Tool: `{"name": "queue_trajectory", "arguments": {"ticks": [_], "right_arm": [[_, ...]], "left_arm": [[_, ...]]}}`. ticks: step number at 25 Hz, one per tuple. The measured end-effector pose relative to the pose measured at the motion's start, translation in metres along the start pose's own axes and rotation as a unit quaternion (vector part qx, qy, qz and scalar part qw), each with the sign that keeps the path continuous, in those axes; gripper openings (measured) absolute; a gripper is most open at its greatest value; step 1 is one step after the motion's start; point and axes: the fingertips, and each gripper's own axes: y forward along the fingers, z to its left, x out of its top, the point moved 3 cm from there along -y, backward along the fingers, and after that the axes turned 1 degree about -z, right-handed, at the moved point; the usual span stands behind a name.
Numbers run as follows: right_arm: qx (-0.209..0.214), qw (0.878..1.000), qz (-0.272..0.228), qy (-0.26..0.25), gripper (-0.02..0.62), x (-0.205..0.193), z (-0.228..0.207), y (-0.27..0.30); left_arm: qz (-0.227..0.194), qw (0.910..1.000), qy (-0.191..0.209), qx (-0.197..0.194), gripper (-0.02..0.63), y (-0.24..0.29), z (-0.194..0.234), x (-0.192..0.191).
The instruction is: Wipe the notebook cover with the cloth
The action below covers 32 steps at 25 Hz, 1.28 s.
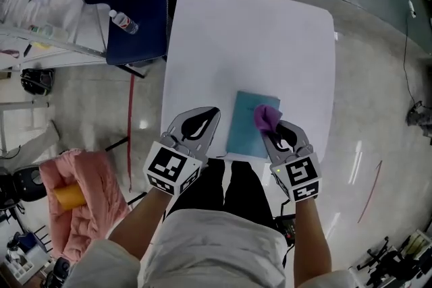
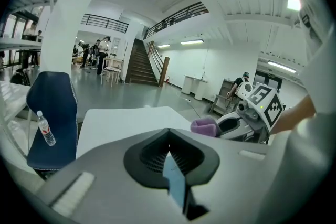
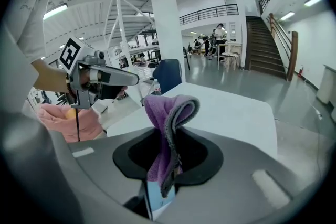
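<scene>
While the right tongs (image 1: 269,129) were pressed together on a purple cloth (image 1: 265,115), a fold of it stood up above their tips in the right gripper view. The left tongs (image 1: 214,111) were pressed together too and seemed to pinch nothing; the blue sliver between them in the left gripper view looked like something lying beyond, not something held. That was probably the blue notebook (image 1: 244,128), which lay flat at the lower middle of the head view, near the lower edge of the white surface (image 1: 250,37). The cloth hung over its upper right corner, and the left tongs were just beside its left edge, seemingly apart from it. Judging by this, the wipe was only at its start, with the cloth brought to the cover but bunched rather than spread. The next move would call for lowering the fold onto the cover and drawing it across, with the left tongs perhaps steadying the edge so the book did not slide toward the person. Farther out, a dark blue chair (image 1: 125,3) with a water bottle (image 1: 123,21) on its seat stood at the upper left. A pink bundle (image 1: 84,202) lay on the floor at the lower left. Both were well apart from the notebook, and nothing stood in the way.
</scene>
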Motion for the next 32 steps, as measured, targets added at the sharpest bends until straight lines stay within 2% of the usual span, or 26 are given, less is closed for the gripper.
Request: {"name": "queue_trajectory", "arguments": {"ticks": [5,10,21,32], "right_arm": [[-0.003,1.000,-0.006,0.015,0.109,0.008,0.003,-0.020],[-0.011,0.999,-0.041,0.031,0.107,0.027,0.001,-0.037],[-0.018,0.995,-0.094,0.025,0.107,0.064,0.006,-0.080],[-0.021,0.991,-0.128,0.036,0.107,0.080,0.009,-0.112]], "left_arm": [[-0.004,1.0000,0.004,-0.006,0.001,-0.006,-0.011,0.013],[-0.017,0.9998,0.002,-0.007,0.000,-0.010,-0.019,0.029],[-0.037,0.9989,0.027,-0.010,0.000,-0.031,-0.037,0.060],[-0.048,0.9974,0.046,-0.028,0.001,-0.044,-0.065,0.072]]}}
